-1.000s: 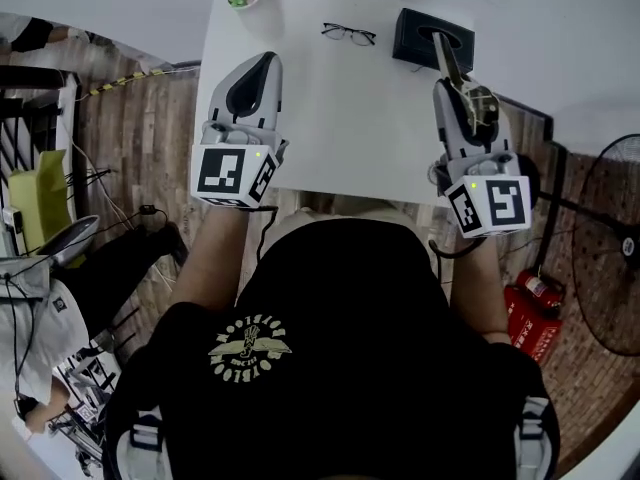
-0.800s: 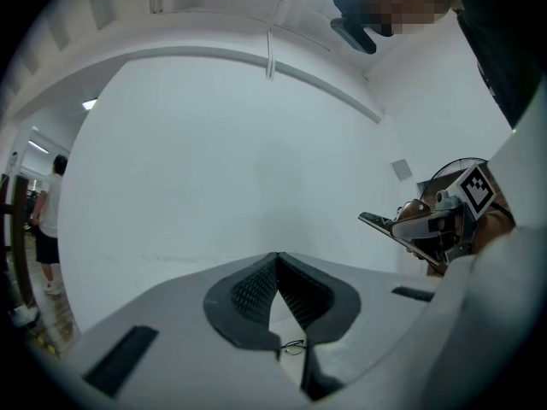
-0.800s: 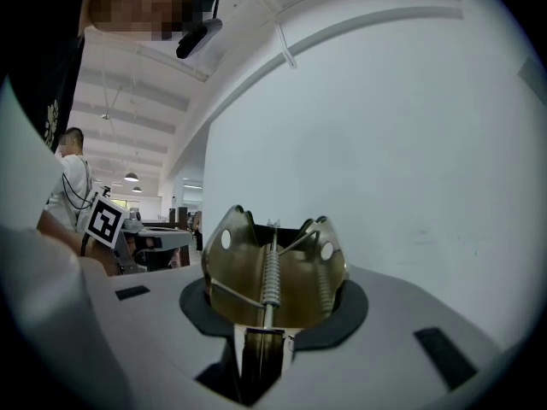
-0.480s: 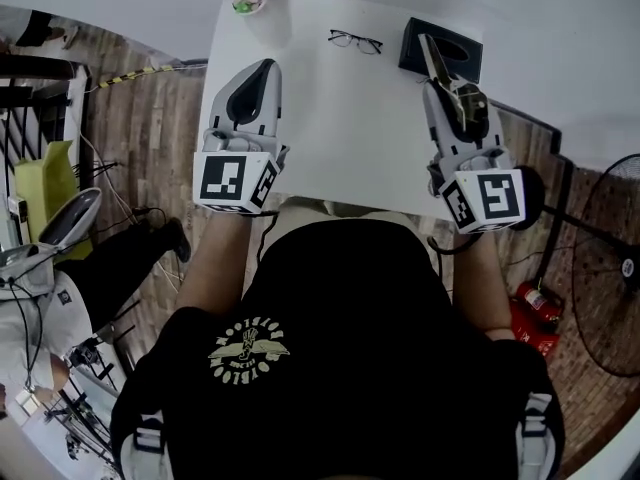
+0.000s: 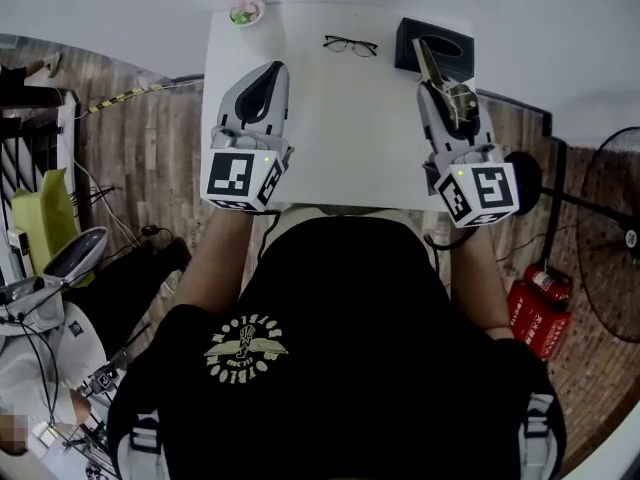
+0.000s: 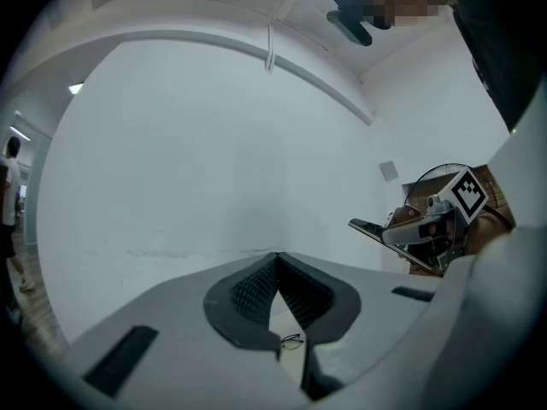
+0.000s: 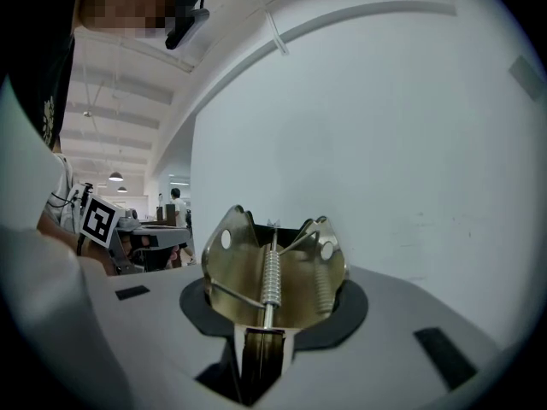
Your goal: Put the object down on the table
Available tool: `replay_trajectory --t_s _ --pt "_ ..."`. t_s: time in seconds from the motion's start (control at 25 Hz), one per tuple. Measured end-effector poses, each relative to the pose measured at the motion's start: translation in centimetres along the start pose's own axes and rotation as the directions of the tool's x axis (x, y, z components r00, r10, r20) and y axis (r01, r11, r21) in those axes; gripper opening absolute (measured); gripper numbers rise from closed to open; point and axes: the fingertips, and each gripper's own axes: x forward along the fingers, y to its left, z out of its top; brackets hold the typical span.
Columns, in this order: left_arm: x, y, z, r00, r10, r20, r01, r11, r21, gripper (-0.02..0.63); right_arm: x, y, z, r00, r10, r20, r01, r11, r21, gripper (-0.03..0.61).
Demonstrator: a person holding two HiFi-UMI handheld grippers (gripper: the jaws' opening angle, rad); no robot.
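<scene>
While the person stands at the near edge of the white table point(image 5: 340, 128), the right gripper point(image 5: 442, 90) is clenched on a brass-coloured spring clip point(image 7: 273, 276); seen from that gripper, the clip stands upright between the jaws, its coiled spring and two winged plates facing the camera and its lower end pinched in the gap; from the head view the clip lies along the top of the gripper over the far right part of the table, and a long dark flat tongue reaches forward from it to overlap the black box point(image 5: 438, 40) at the far right corner; the left gripper view shows the clip held up in the air, clear of the tabletop. The left gripper point(image 5: 276, 69) hovers over the left side of the table, well apart from the right one; its jaws meet at the tips with nothing between them. A pair of glasses point(image 5: 350, 44) lies on the table near the far edge, between the two grippers and just left of the box; a small pot point(image 5: 244, 10) with something green in it sits at the far left corner.
</scene>
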Motion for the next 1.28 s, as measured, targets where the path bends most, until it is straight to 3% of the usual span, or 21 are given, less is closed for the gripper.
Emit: replay_trajectory --t_s 0.4,1.28 --pt "-0.8 1.0 0.3 0.999 -0.051 0.010 0.051 0.999 0.003 0.008 0.2 1.2 -1.4 0.998 -0.051 -0.020 0.052 0.999 0.008 0.124" --pt "-3.2 1.6 0.9 0.999 -0.028 0.029 0.027 1.000 0.009 0.008 0.6 2.0 -7.6 0.992 -0.043 -0.115 0.047 0.998 0.034 0.124"
